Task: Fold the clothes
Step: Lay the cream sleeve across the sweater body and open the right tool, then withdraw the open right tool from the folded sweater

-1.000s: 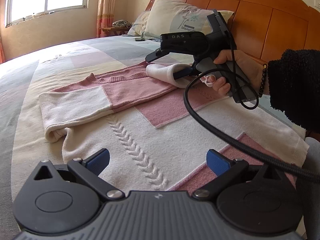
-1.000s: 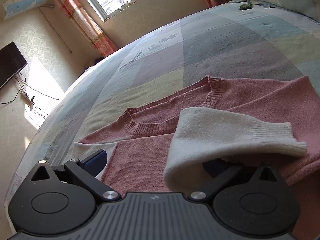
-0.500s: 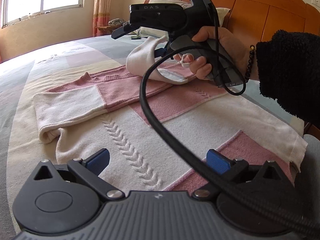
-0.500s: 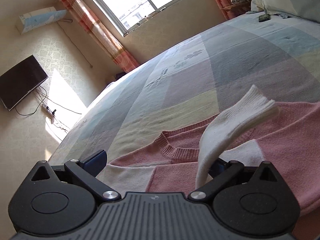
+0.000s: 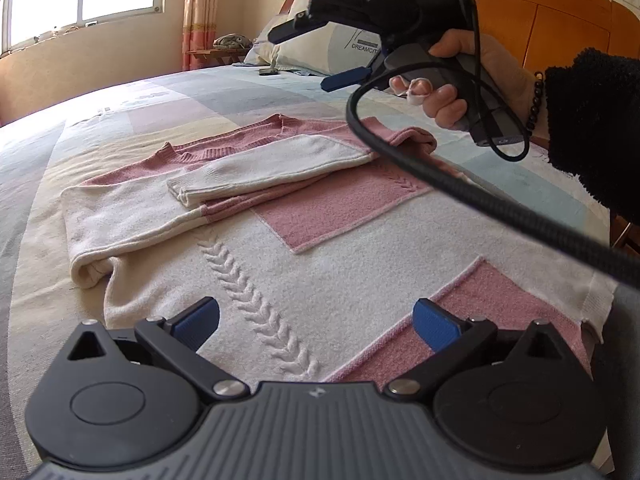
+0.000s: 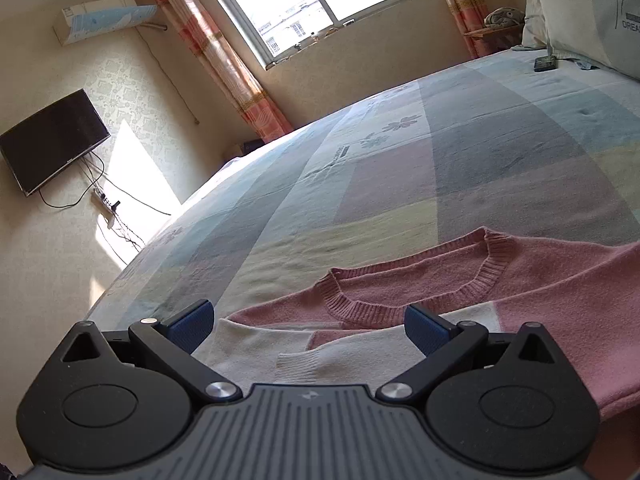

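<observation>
two views split the scene between them. only the left wrist view shows the right gripper from outside: it is held in the air by a hand in a dark fuzzy sleeve, fingers spread with nothing between them, well above the sweater, a black cable looping down from it. that view also takes in the wooden headboard and a pillow far beyond the fingers. only the right wrist view shows the window, the wall television and the air conditioner.

the left gripper has its blue fingers spread wide and empty, just above the sweater's lower part. the right gripper's own view shows its fingers spread too, a white cuff lying between and below them.

the sweater lies flat on the checked bedspread, pink and white in blocks, with a raised leaf-like braid between the left fingers. both sleeves are folded in across the chest, the white one on top, and the pink ribbed collar lies beyond it.
</observation>
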A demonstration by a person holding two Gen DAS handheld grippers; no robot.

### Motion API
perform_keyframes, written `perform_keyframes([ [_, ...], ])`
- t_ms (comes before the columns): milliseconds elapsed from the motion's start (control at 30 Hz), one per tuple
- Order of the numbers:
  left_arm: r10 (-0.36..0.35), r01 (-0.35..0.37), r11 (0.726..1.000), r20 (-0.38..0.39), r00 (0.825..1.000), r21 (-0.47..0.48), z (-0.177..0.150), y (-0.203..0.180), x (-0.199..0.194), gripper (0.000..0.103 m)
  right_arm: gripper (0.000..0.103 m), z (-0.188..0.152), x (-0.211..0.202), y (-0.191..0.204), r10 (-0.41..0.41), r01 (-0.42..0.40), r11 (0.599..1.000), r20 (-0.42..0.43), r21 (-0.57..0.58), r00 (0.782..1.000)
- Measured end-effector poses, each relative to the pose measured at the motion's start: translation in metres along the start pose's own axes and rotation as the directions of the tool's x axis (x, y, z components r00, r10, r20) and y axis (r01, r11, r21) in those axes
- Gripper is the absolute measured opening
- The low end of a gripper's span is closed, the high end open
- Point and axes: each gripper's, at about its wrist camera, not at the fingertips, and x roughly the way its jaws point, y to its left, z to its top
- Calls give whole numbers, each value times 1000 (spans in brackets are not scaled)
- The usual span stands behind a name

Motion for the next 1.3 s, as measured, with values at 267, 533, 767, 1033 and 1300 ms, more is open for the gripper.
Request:
perform_keyframes([
  [267, -18, 18, 1000, -19, 1000, 24, 6, -13, 15, 102, 103, 4, -62, -81, -149, 138, 981, 82, 134, 985],
  [533, -25, 28, 998, -56, 998, 55, 9, -24, 35, 102, 103, -29, -65, -124, -190, 184, 963, 11, 199, 982],
  [767, 43, -41, 999, -81, 996, 33, 4, -10, 31, 102, 103, -23, -49, -71, -1, 5, 994, -41, 113, 999],
  [1033, 137, -142, 989, -105, 985, -39, -3, 19, 20, 102, 103, -48, 35, 9, 33, -41, 998, -183, -42, 983],
  [1300, 141, -156, 969, -94, 986, -190, -1, 42, 13, 102, 103, -39, -8, -17, -65, 64, 998, -32, -20, 997],
])
